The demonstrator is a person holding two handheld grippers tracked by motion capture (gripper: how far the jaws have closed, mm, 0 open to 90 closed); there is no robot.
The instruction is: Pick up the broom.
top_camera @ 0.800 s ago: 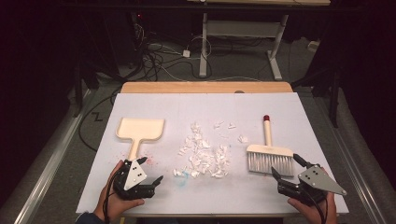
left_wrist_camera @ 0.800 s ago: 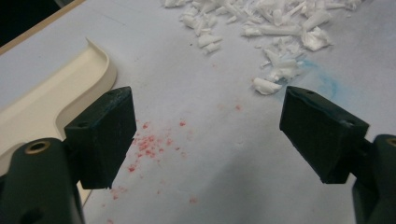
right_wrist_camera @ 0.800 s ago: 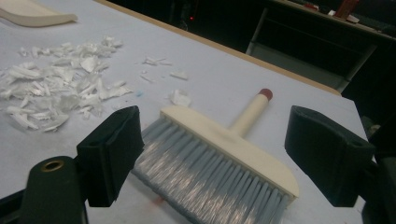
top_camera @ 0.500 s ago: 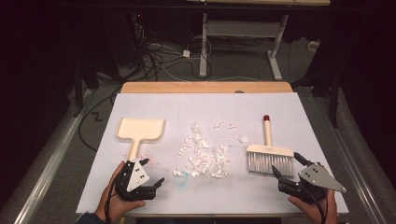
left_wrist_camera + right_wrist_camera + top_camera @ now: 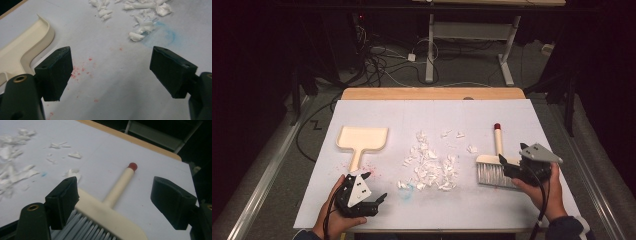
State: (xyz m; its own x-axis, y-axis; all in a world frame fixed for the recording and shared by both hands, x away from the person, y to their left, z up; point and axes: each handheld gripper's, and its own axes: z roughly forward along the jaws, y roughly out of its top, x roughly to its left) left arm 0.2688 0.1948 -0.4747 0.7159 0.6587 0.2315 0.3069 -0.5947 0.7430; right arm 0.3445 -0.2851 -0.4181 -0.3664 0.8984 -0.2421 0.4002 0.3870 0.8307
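A white, matte sheet covers the counter [image 5: 512,205], with a strip of bare pale wood along its far edge. The sheet is stained with red specks near the left claw and a faint blue smudge beside the scraps.

A cream plastic dustpan [image 5: 362,138] lies flat on the left. Its shallow squarish tray has a raised, rounded rim, and its flat handle runs toward the person, so its long axis goes near to far with the tray on the far side. A loose scatter of torn white paper scraps [image 5: 429,167], crumpled and irregular, sits in the middle of the counter between dustpan and brush.

The brush [image 5: 494,162] lies on the right. It has a cream block head, a row of fine grey bristles facing the person, and a slim round cream handle ending in a red tip that points away to the far edge.

The left claw [image 5: 379,199] hovers over bare sheet near the dustpan handle, its blocky black jaws wide apart and holding nothing. The right claw [image 5: 507,162] is also spread wide and empty, with one jaw just beside the brush head and the handle lying between the jaws in the right gripper view.
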